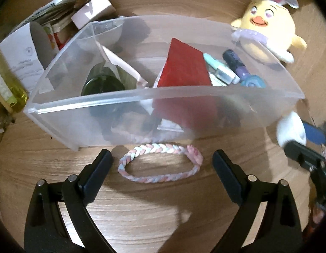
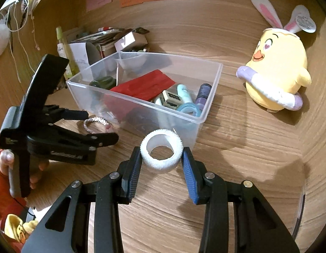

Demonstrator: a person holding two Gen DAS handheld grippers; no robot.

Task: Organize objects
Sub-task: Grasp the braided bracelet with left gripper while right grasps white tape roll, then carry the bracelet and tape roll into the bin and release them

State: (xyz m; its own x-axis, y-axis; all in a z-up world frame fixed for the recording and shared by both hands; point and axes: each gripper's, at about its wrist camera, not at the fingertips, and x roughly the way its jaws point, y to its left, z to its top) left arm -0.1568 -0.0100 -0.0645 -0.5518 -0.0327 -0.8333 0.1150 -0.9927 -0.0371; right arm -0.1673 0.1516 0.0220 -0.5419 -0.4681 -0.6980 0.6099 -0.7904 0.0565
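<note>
My right gripper pinches the white ring near the clear bin, next lifting it over the rim, while my left gripper spreads around the braided band.

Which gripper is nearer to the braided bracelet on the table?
Left. The left gripper is open with its fingers on either side of the braided bracelet, just short of it. The right gripper is off to the side, shut on a white ring.
</note>
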